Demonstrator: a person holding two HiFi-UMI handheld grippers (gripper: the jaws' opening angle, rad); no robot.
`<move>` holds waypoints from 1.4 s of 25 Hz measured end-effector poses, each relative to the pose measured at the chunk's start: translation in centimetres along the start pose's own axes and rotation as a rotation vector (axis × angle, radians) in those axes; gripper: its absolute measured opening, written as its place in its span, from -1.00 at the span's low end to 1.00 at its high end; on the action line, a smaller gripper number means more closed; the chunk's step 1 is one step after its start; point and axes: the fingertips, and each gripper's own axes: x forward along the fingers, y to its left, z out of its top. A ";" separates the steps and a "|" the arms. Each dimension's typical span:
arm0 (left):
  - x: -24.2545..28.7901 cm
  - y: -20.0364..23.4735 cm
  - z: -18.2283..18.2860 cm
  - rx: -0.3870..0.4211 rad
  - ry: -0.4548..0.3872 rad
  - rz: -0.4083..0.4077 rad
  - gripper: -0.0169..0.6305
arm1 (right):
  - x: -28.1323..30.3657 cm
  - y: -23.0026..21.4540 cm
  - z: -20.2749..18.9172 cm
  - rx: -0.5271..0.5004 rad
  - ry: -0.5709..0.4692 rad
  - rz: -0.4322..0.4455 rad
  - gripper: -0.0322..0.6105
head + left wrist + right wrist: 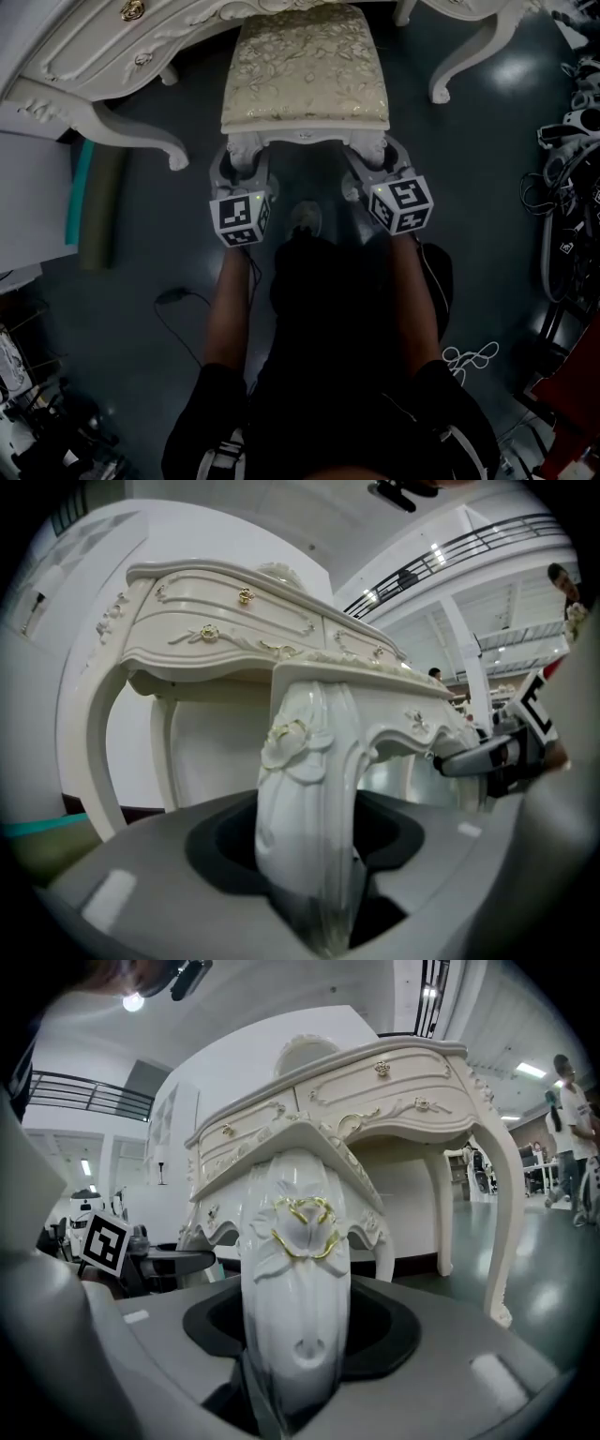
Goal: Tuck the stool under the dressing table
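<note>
With the stool (305,70) at upper centre, partly under the dressing table (122,47), our left gripper (242,167) and right gripper (373,161) each clamp their fingers wide around a front leg (309,789), so we should push evenly and straight.

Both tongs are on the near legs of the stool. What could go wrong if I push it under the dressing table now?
Each stool leg is glossy and curved, so the left tongs or right tongs might slip. An uneven push could swing the stool into a table leg.
</note>
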 end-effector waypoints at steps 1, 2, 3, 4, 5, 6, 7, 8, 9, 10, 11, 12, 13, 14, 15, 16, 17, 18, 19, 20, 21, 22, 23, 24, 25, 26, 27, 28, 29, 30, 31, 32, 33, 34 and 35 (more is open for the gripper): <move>-0.2 0.0 -0.1 0.002 -0.003 -0.001 -0.18 | 0.0 0.1 -0.1 -0.002 0.005 0.000 -0.14; -0.2 0.1 -0.2 0.004 -0.006 -0.003 -0.18 | 0.0 0.2 -0.3 -0.005 0.009 -0.001 -0.14; 0.0 0.2 -0.6 0.008 -0.002 -0.004 -0.19 | 0.1 0.2 -0.5 -0.010 0.016 -0.004 -0.14; 0.3 0.3 -1.2 0.014 0.012 -0.005 -0.19 | 0.4 0.1 -1.1 -0.018 0.028 -0.010 -0.14; 0.6 0.4 -2.0 0.023 0.034 -0.005 -0.18 | 0.7 0.0 -1.8 -0.029 0.046 -0.017 -0.14; 0.8 0.5 -2.9 0.031 0.058 -0.007 -0.18 | 0.9 0.0 -2.7 -0.040 0.064 -0.023 -0.14; 1.1 0.5 -3.6 0.038 0.073 -0.011 -0.18 | 1.1 0.0 -3.6 -0.052 0.077 -0.026 -0.14; 1.2 0.4 -4.0 0.041 0.077 -0.017 -0.18 | 1.3 -0.1 -4.2 -0.062 0.084 -0.029 -0.14; 1.4 0.4 -4.2 0.044 0.072 -0.024 -0.18 | 1.5 -0.2 -4.6 -0.068 0.086 -0.031 -0.14; 1.7 0.4 -4.2 0.046 0.064 -0.028 -0.18 | 1.7 -0.4 -4.7 -0.071 0.082 -0.031 -0.14; 2.2 0.5 -4.2 0.047 0.055 -0.029 -0.18 | 2.1 -0.6 -4.6 -0.075 0.073 -0.031 -0.14; 2.7 0.6 -4.1 0.048 0.050 -0.029 -0.18 | 2.5 -1.0 -4.5 -0.079 0.066 -0.033 -0.14; 3.2 0.7 -4.2 0.049 0.049 -0.028 -0.18 | 2.9 -1.3 -4.4 -0.081 0.064 -0.035 -0.14; 3.7 0.7 -4.2 0.051 0.054 -0.027 -0.18 | 3.2 -1.6 -4.4 -0.083 0.065 -0.037 -0.14; 4.2 0.8 -4.3 0.052 0.059 -0.028 -0.18 | 3.5 -1.9 -4.4 -0.084 0.066 -0.040 -0.14; 4.7 0.8 -4.3 0.053 0.062 -0.031 -0.18 | 3.9 -2.3 -4.3 -0.085 0.064 -0.042 -0.14; 5.3 0.9 -4.3 0.054 0.062 -0.033 -0.18 | 4.3 -2.5 -4.2 -0.086 0.060 -0.044 -0.14; 5.8 1.1 -4.2 0.055 0.063 -0.034 -0.18 | 4.7 -2.8 -4.0 -0.086 0.054 -0.045 -0.14; 6.3 1.3 -4.1 0.055 0.063 -0.033 -0.18 | 5.1 -3.1 -3.8 -0.085 0.048 -0.046 -0.14; 6.7 1.4 -4.1 0.056 0.061 -0.033 -0.18 | 5.4 -3.3 -3.6 -0.084 0.043 -0.047 -0.14; 7.2 1.6 -4.0 0.056 0.057 -0.032 -0.18 | 5.8 -3.6 -3.4 -0.082 0.037 -0.048 -0.14; 7.6 1.7 -3.9 0.055 0.053 -0.031 -0.18 | 6.1 -3.8 -3.2 -0.080 0.033 -0.049 -0.14; 7.9 1.8 -3.8 0.055 0.051 -0.030 -0.18 | 6.4 -4.0 -3.0 -0.080 0.032 -0.051 -0.14; 8.3 1.9 -3.8 0.055 0.051 -0.028 -0.18 | 6.7 -4.3 -2.9 -0.080 0.032 -0.052 -0.14; 8.7 2.0 -3.8 0.054 0.048 -0.026 -0.18 | 7.0 -4.5 -2.9 -0.081 0.034 -0.054 -0.14; 9.1 2.0 -3.9 0.054 0.044 -0.024 -0.18 | 7.3 -4.7 -3.0 -0.082 0.036 -0.056 -0.14; 9.5 2.1 -4.0 0.056 0.040 -0.023 -0.18 | 7.5 -4.9 -3.0 -0.083 0.039 -0.057 -0.14; 9.8 2.2 -4.2 0.058 0.037 -0.022 -0.18 | 7.8 -5.2 -3.1 -0.084 0.040 -0.059 -0.14; 10.2 2.2 -4.2 0.062 0.032 -0.022 -0.18 | 8.1 -5.4 -3.1 -0.083 0.039 -0.062 -0.14; 10.5 2.2 -4.0 0.065 0.027 -0.022 -0.18 | 8.3 -5.6 -3.0 -0.083 0.036 -0.065 -0.14; 10.8 2.2 -3.9 0.066 0.024 -0.024 -0.18 | 8.6 -5.9 -3.0 -0.082 0.032 -0.068 -0.14; 11.1 2.1 -3.7 0.065 0.023 -0.027 -0.18 | 8.8 -6.1 -2.9 -0.082 0.029 -0.070 -0.13; 11.3 2.1 -3.7 0.065 0.023 -0.029 -0.18 | 9.0 -6.2 -2.9 -0.082 0.026 -0.070 -0.13; 11.5 2.1 -3.7 0.064 0.023 -0.030 -0.18 | 9.2 -6.4 -2.9 -0.083 0.024 -0.069 -0.13; 11.7 2.1 -3.7 0.064 0.021 -0.030 -0.18 | 9.3 -6.6 -2.8 -0.083 0.022 -0.068 -0.13</move>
